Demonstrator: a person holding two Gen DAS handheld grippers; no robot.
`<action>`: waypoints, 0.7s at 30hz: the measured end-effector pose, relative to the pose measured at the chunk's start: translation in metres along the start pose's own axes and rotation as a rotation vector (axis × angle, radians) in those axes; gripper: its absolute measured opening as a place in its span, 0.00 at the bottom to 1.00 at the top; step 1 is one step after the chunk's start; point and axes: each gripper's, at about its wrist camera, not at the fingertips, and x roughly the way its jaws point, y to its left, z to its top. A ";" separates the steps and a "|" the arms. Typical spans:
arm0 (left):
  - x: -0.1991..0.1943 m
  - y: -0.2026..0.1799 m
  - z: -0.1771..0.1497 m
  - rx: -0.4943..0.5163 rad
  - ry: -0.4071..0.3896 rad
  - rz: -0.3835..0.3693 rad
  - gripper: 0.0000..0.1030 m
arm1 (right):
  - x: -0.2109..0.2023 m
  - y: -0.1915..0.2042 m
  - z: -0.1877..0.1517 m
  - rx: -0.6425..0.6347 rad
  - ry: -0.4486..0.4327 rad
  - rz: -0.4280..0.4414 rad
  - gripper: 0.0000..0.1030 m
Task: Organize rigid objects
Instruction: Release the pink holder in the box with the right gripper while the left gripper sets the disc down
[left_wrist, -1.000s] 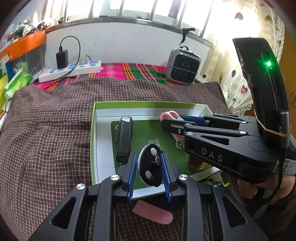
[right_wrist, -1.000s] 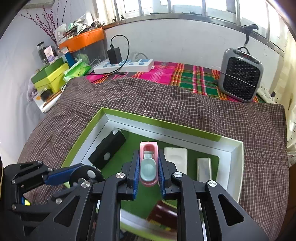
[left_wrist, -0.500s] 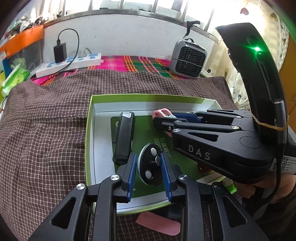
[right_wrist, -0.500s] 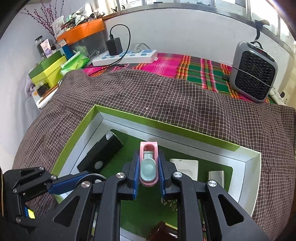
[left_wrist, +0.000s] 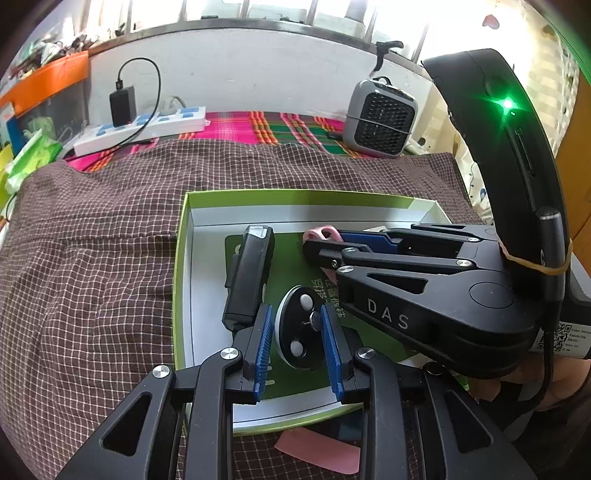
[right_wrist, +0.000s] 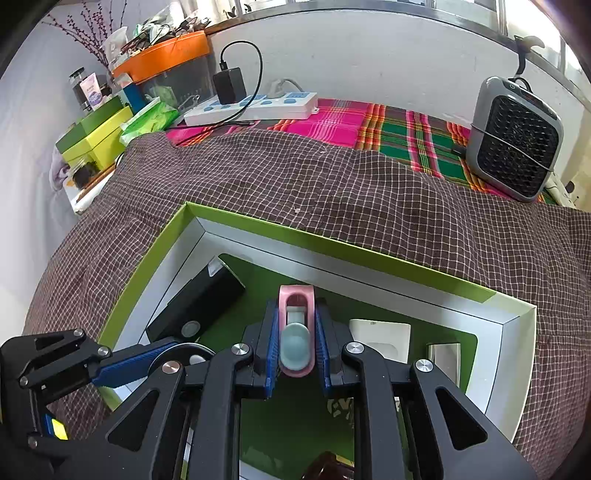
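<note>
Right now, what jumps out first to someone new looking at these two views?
Both tools hover over the green-rimmed box on the checked cloth, each gripping something: the left tool a black-and-white disc, the right tool a pink clip-like piece. Behind, a grey fan heater stands at the far right by the wall.

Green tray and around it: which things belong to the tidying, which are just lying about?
Job:
green tray
round disc, in left tongs
pink clip, in right tongs
black box

Lying about:
fan heater
power strip
</note>
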 end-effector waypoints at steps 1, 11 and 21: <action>0.000 0.000 0.000 -0.002 0.001 0.002 0.25 | 0.000 0.000 0.000 0.001 0.000 -0.001 0.18; 0.001 0.002 -0.001 -0.009 0.010 0.003 0.29 | -0.002 0.002 -0.001 0.000 -0.005 0.003 0.22; -0.005 -0.002 -0.004 -0.010 0.005 0.007 0.34 | -0.009 0.004 -0.002 0.007 -0.026 0.009 0.33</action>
